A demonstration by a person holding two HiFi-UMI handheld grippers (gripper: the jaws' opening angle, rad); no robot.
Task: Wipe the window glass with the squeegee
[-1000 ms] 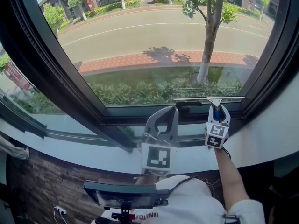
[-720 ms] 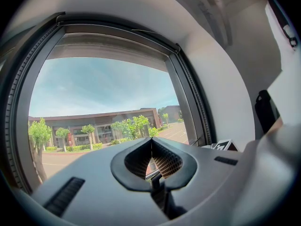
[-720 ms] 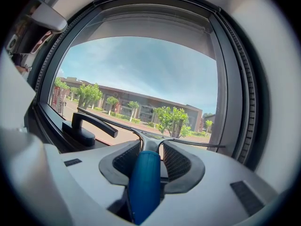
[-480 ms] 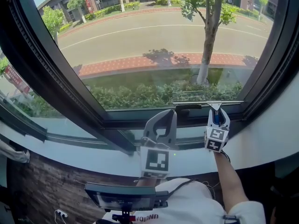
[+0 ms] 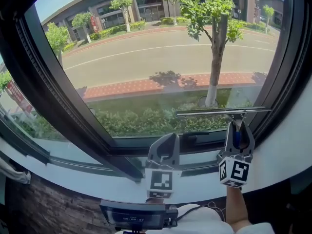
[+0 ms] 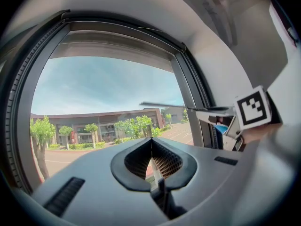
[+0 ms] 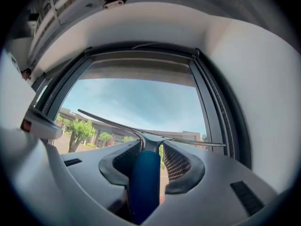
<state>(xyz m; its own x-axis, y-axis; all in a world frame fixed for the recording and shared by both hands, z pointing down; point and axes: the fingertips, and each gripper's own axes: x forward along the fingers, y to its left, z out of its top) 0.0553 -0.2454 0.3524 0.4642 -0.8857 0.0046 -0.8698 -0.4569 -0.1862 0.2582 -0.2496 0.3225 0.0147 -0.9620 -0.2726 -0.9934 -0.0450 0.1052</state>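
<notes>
Squeegee [image 5: 222, 112], clamped in my right tongs [image 5: 239, 126] at 5 o'clock on the glass [image 5: 146, 67], is mid-wipe; next stroke needs even pressure; left tongs [image 5: 167, 139] closed, empty.

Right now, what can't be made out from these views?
- Blade contact: whether the squeegee presses the glass is too fine to judge in any view.
- Handle's lower end: right gripper view, hidden inside the right gripper.
- Streaks or dirt on the glass: too faint in every view.
- Glass's top edge: head view, cut off by the picture's upper edge.
</notes>
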